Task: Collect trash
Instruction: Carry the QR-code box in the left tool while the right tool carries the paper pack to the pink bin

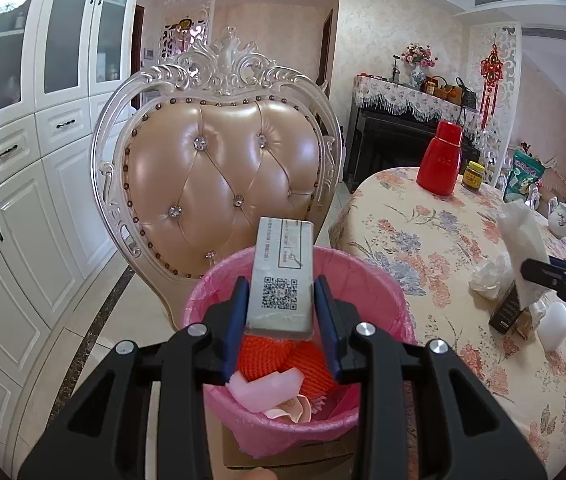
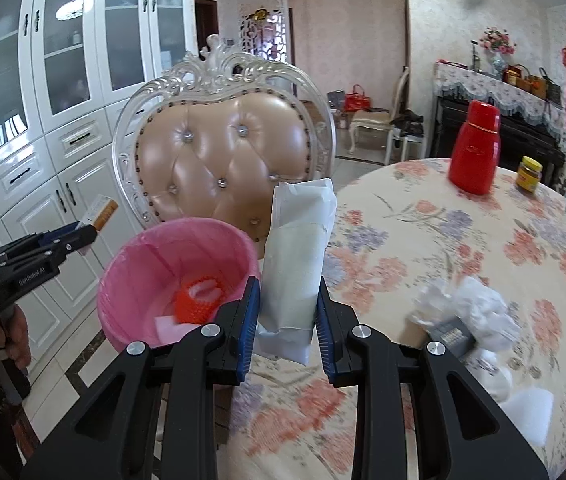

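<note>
My left gripper (image 1: 282,312) is shut on a small grey carton with a QR code (image 1: 283,276), held above the pink-lined trash bin (image 1: 379,280). Orange foam netting (image 1: 279,356) and pink scraps lie inside the bin. My right gripper (image 2: 287,320) is shut on a white paper packet (image 2: 297,256), held upright over the table edge just right of the bin (image 2: 131,260). In the right wrist view, the left gripper (image 2: 83,234) shows at the left with its carton (image 2: 103,210). The right gripper (image 1: 531,270) with its packet (image 1: 523,248) appears at the right of the left wrist view.
A round table with a floral cloth (image 2: 423,224) carries crumpled white wrappers (image 2: 471,304), a dark small box (image 2: 453,336), a red flask (image 2: 475,148) and a yellow-lidded jar (image 2: 529,174). An ornate padded chair (image 1: 219,168) stands behind the bin. White cabinets (image 1: 15,184) line the left wall.
</note>
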{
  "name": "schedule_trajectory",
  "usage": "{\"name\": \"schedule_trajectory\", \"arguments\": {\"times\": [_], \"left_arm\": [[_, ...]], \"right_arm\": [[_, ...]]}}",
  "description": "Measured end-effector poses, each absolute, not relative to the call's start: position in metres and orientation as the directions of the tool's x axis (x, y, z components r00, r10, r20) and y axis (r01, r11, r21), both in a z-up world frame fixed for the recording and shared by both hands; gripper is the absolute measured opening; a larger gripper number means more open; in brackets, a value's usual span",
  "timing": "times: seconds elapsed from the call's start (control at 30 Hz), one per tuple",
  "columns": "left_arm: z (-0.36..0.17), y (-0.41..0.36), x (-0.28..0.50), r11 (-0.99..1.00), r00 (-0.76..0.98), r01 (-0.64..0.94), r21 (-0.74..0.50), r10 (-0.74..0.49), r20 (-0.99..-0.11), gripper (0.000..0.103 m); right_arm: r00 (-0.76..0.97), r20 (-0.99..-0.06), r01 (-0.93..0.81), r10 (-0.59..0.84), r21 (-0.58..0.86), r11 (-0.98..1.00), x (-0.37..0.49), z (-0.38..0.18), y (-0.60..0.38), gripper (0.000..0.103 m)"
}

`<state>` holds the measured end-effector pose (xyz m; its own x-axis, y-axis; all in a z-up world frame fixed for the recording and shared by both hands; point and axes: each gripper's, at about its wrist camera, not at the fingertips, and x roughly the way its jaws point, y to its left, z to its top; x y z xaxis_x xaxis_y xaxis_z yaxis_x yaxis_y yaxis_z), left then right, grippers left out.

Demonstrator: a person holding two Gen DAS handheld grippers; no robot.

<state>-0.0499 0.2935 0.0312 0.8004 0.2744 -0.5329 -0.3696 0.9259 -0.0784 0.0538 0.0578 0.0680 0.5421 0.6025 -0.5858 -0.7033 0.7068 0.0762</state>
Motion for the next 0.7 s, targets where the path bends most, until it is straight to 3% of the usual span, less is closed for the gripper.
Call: {"name": "schedule_trajectory", "arguments": {"times": [0.7], "left_arm": [[0.014,0.311,-0.035,0.916,0.765,-0.393,-0.084,0.275,-0.583,0.033]], "right_arm": [[0.417,-0.627,-0.796,0.658,0.097,0.598,0.066,0.05,0.142,0.028]]}}
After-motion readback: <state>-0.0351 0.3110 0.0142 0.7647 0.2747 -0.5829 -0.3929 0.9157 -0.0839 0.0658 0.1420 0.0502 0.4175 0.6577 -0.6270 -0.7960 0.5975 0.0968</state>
